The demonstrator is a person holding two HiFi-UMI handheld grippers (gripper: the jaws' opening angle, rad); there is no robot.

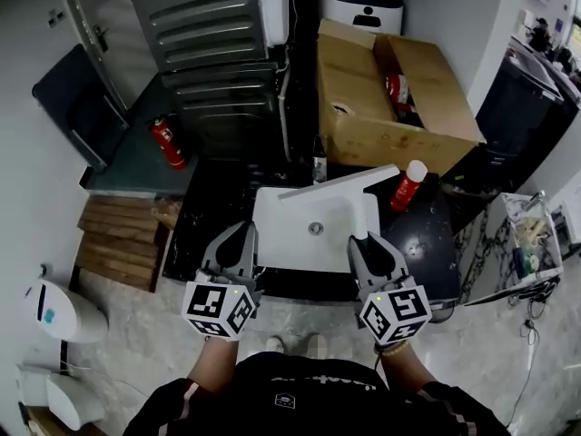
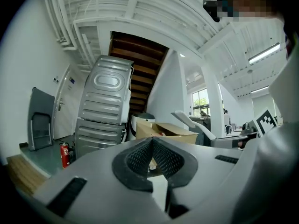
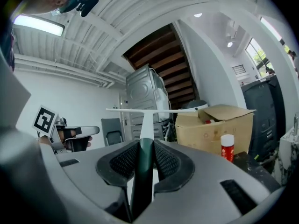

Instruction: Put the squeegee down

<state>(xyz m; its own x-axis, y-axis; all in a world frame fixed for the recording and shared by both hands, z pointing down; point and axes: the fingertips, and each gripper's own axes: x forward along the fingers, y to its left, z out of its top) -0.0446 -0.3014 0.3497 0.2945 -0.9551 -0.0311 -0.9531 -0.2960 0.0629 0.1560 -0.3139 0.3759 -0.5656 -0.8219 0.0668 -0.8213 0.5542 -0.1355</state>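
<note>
The white squeegee [image 1: 338, 185] hangs over a white sink [image 1: 283, 234], its long blade across the far rim and its stem running down to my right gripper [image 1: 363, 242]. In the right gripper view that gripper [image 3: 145, 144] is shut on the squeegee's dark green handle. The white stem and level blade [image 3: 154, 110] stick out ahead of the jaws. My left gripper [image 1: 240, 234] hovers over the sink's left edge. Its pads meet at the tip [image 2: 152, 142] with nothing between them.
A red spray can with a white cap [image 1: 408, 186] [image 3: 227, 147] stands on the dark counter [image 1: 209, 216] right of the sink. Behind it is an open cardboard box [image 1: 381, 125]. A grey appliance [image 1: 218, 44], a fire extinguisher [image 1: 169, 143] and wooden slats [image 1: 118, 239] are at the left.
</note>
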